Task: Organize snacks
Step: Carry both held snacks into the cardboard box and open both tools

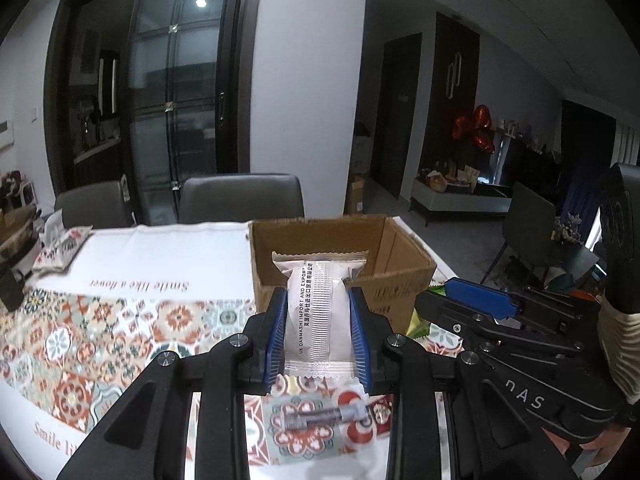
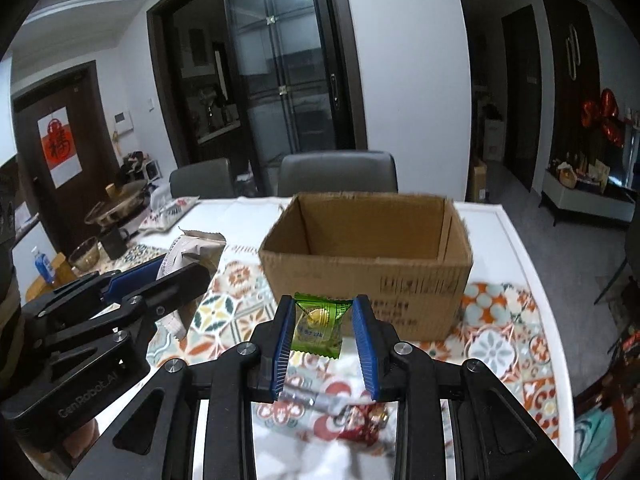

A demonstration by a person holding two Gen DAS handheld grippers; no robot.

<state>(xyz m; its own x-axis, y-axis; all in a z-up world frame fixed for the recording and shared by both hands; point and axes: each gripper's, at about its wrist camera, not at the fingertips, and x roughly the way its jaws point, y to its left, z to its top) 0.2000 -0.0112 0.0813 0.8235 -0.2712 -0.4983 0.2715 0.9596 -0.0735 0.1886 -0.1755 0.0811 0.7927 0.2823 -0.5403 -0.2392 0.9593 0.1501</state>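
Both tools carry a snack clear of the table, which suits lifting each over a wall instead of sliding it: the left gripper (image 1: 319,322) has its blue ribbed pads clamped on the flanks of a white pillow-shaped foil snack packet (image 1: 318,304), gripped across its narrow width so the crimped ends stay free, and the right gripper (image 2: 325,338) is pinched on a small green foil-wrapped sweet (image 2: 318,326), caught at its upper corners so the wrapper hangs slack between the pads. Beneath both tools, on the patterned orange-and-teal tablecloth (image 1: 80,344), lie a few more wrapped snacks (image 1: 320,416), blurred and yet to be collected. Just ahead of the fingertips stands the open brown corrugated cardboard box (image 2: 366,280), its mouth facing up and, as far as its visible inner walls show, nothing in it; it is probably the destination, and each gripper points toward its near wall. Beyond the box two grey padded chairs (image 2: 338,174) are tucked against the table's far edge
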